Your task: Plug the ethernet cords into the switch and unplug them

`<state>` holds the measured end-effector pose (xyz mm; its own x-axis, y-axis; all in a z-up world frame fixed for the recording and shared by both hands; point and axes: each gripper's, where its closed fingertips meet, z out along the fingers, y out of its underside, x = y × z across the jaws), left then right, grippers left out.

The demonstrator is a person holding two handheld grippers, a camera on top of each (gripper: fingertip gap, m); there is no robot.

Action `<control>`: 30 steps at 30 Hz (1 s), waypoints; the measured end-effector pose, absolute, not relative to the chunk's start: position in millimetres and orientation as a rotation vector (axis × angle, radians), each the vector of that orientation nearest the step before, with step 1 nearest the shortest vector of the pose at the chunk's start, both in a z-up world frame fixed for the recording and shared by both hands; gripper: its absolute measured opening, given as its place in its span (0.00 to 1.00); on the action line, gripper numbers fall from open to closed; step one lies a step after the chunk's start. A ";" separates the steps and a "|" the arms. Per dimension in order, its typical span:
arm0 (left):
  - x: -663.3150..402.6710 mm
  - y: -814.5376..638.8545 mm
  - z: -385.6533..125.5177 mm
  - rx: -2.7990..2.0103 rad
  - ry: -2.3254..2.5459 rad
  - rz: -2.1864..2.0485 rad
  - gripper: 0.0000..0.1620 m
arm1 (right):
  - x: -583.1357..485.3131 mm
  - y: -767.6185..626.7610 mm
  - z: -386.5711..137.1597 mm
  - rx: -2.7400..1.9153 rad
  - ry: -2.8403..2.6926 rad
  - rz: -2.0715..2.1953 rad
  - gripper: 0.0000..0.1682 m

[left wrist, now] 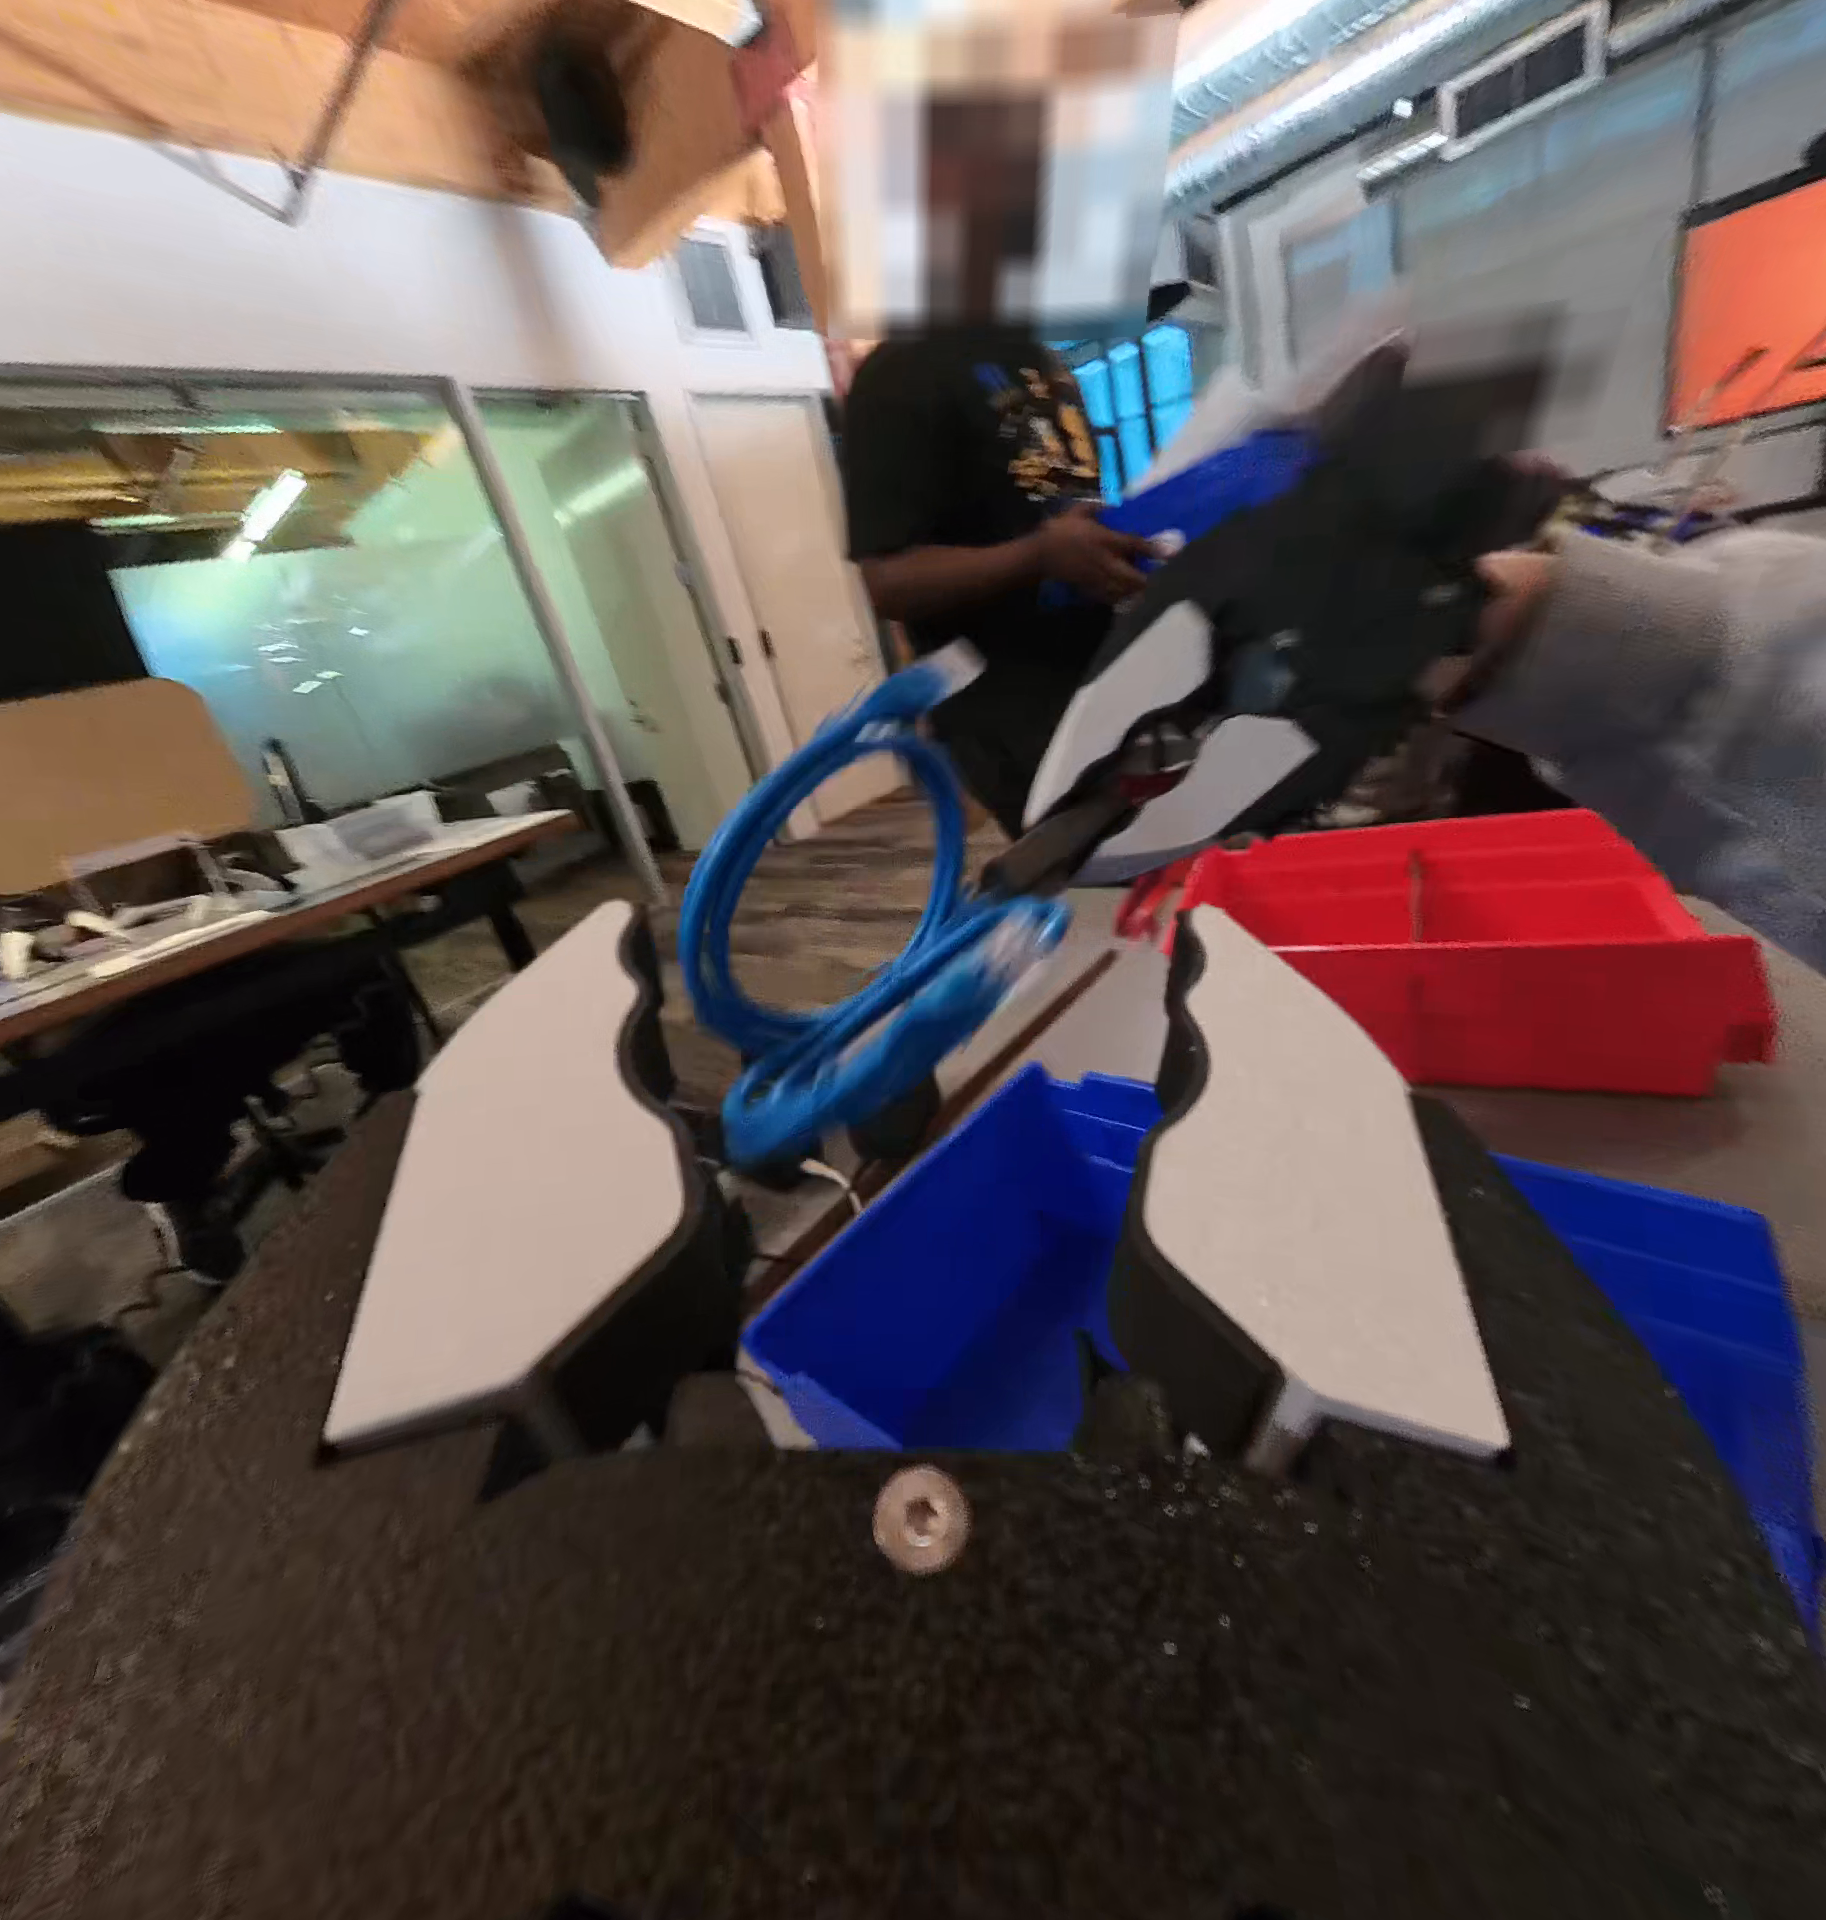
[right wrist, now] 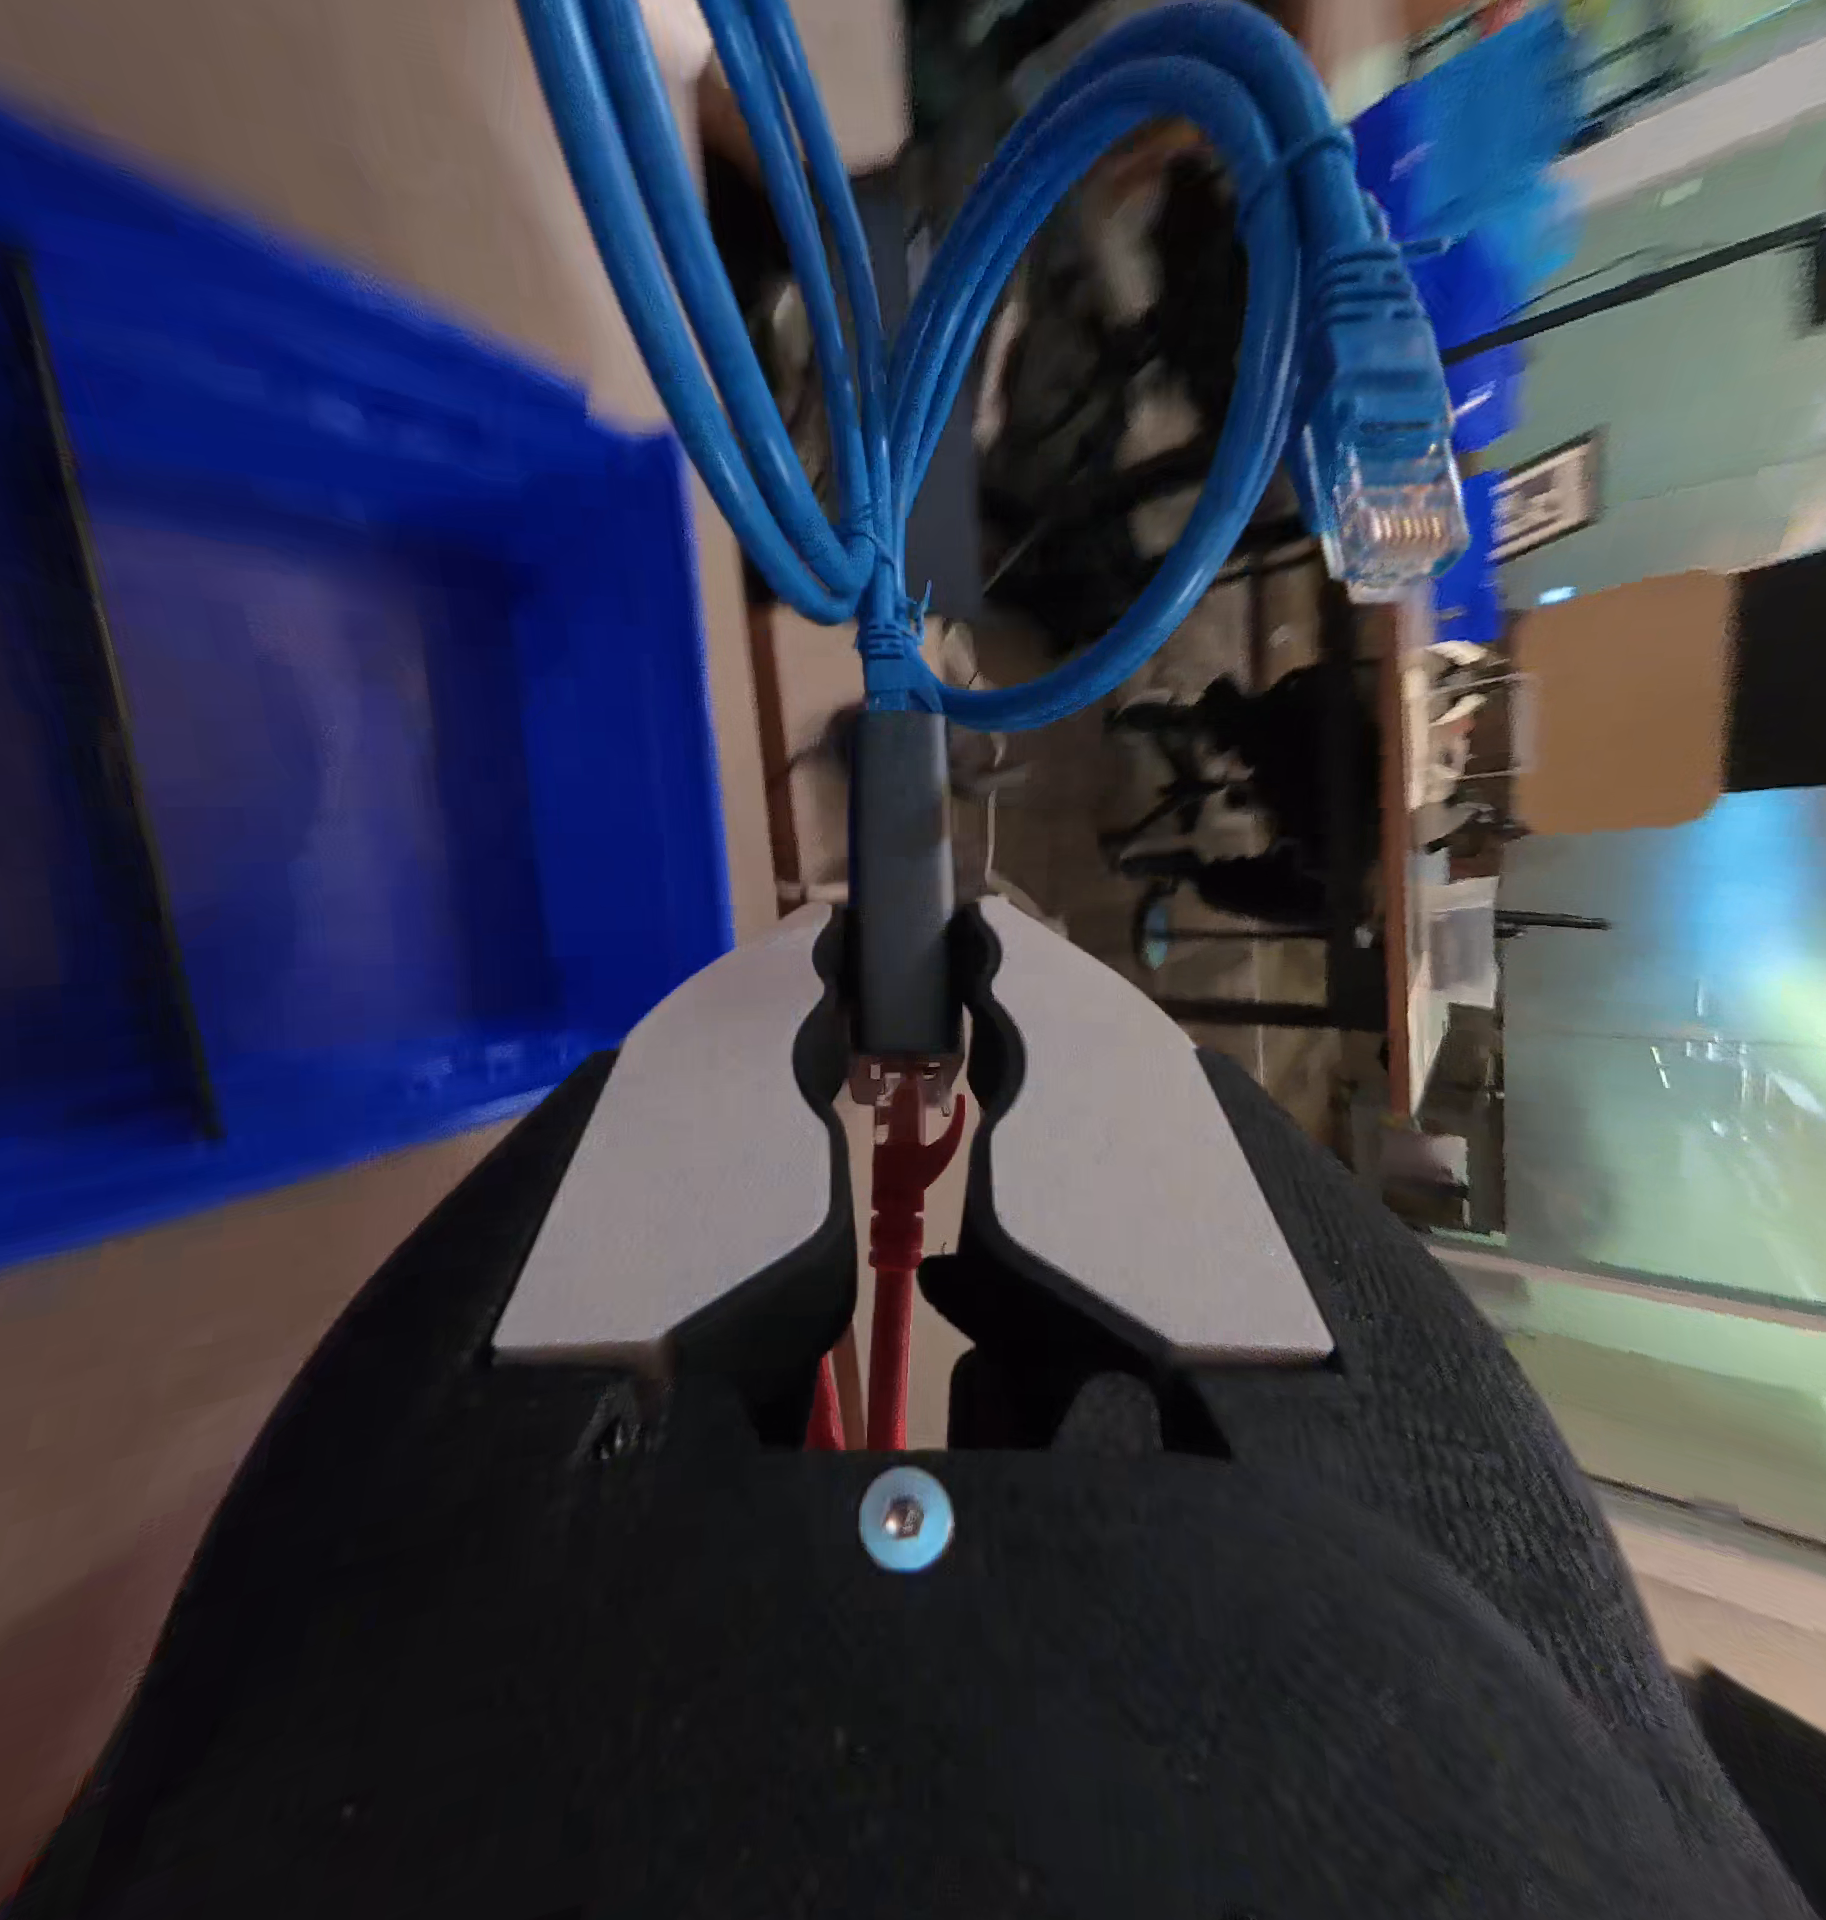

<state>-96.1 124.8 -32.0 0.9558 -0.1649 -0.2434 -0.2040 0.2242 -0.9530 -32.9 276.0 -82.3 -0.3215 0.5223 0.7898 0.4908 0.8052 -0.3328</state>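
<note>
My right gripper is shut on a dark grey coupler. A coiled blue network cable is plugged into the coupler's far end, and its free clear plug hangs loose. A red cable enters the coupler's near end between the fingers. In the left wrist view my left gripper is open and empty above an empty blue bin. The right gripper holds the blue cable coil in the air just beyond the left fingertips.
A red divided bin stands on the table behind the blue bin. The blue bin also shows in the right wrist view. A person in a black shirt stands beyond the table, holding something blue. Desks and glass walls lie further back. My hands' fingertips stand some 20 centimeters from each other.
</note>
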 end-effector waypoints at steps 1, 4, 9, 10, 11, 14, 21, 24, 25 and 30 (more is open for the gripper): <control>-103.7 123.6 -30.9 -1.339 0.286 0.038 0.60 | -28.9 269.7 -70.8 -0.761 -1.892 0.126 0.11; -121.7 123.0 -33.8 -1.305 0.187 -0.055 0.73 | -15.9 243.4 -43.4 -0.746 -1.698 0.420 0.11; -70.5 136.5 -48.0 -1.226 0.322 -0.509 0.75 | -5.7 182.6 -26.3 -0.646 -1.570 0.826 0.12; -51.3 139.3 -49.5 -1.216 0.385 -0.559 0.74 | -6.0 169.7 -26.3 -0.623 -1.565 0.882 0.12; -34.3 143.1 -53.0 -1.221 0.446 -0.569 0.73 | -6.5 157.1 -27.4 -0.602 -1.565 0.933 0.11; -0.3 141.5 -48.9 -1.133 0.559 -0.564 0.62 | -7.7 125.8 -34.0 -0.550 -1.581 1.043 0.11; 10.2 106.8 -34.6 -0.879 0.658 -0.691 0.20 | -7.2 98.4 -47.5 -0.532 -1.621 1.189 0.11; 11.7 98.8 -35.8 -0.810 0.711 -0.638 0.15 | -6.0 91.9 -50.9 -0.530 -1.638 1.255 0.11; 13.1 96.3 -36.1 -0.791 0.730 -0.621 0.14 | -5.0 90.2 -51.7 -0.534 -1.643 1.275 0.11; 2.0 98.1 -39.3 -0.773 0.717 -0.524 0.13 | 5.7 117.5 -39.7 -0.643 -1.520 1.191 0.24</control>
<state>2.0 98.1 -39.3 0.6488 -0.6580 -0.3822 0.1647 0.6118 -0.7737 5.7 117.5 -39.7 -0.3031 0.8647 0.4005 -0.1818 0.3600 -0.9150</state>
